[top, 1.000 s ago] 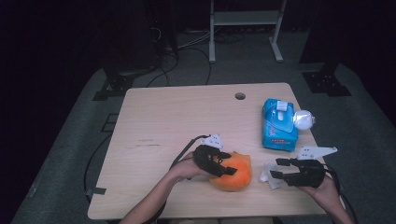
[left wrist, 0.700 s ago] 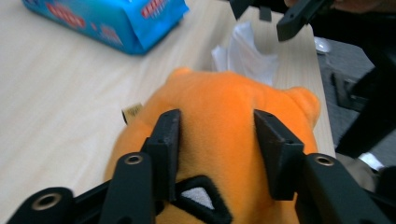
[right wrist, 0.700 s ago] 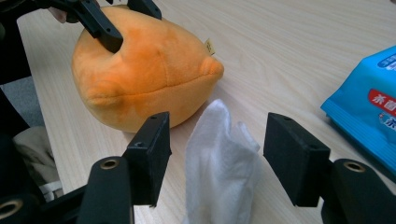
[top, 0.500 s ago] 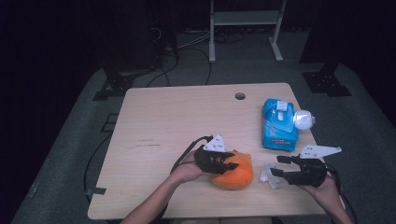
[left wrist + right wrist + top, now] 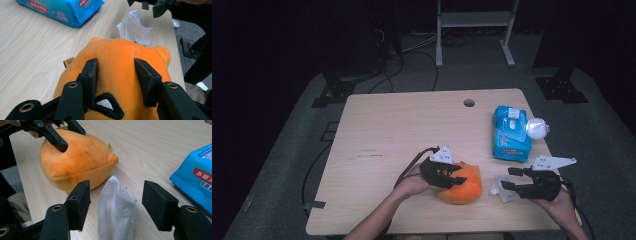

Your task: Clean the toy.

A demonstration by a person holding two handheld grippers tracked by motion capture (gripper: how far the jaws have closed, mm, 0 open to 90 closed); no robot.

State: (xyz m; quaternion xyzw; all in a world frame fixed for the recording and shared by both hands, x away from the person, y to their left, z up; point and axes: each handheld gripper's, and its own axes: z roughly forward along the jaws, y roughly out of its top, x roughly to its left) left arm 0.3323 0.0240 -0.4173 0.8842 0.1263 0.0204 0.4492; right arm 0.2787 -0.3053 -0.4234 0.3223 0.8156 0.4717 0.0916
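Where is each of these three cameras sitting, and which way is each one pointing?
High view: above the person's side, looking forward and down on the table; both forearms show.
Left gripper view: rides the left gripper, looking along jaws pressed into the orange plush toy.
Right gripper view: rides the right gripper, jaws apart either side of the white wipe.
Shared: both gripper views show the toy, the wipe and the blue wipes pack.

Orange plush toy [image 5: 464, 186]; white tissue [image 5: 116, 213]; blue wipes pack [image 5: 510, 133]; pale wood table [image 5: 392, 130].

The high view looks down from afar; both gripper views sit close, sharing the orange plush toy [image 5: 117, 72].
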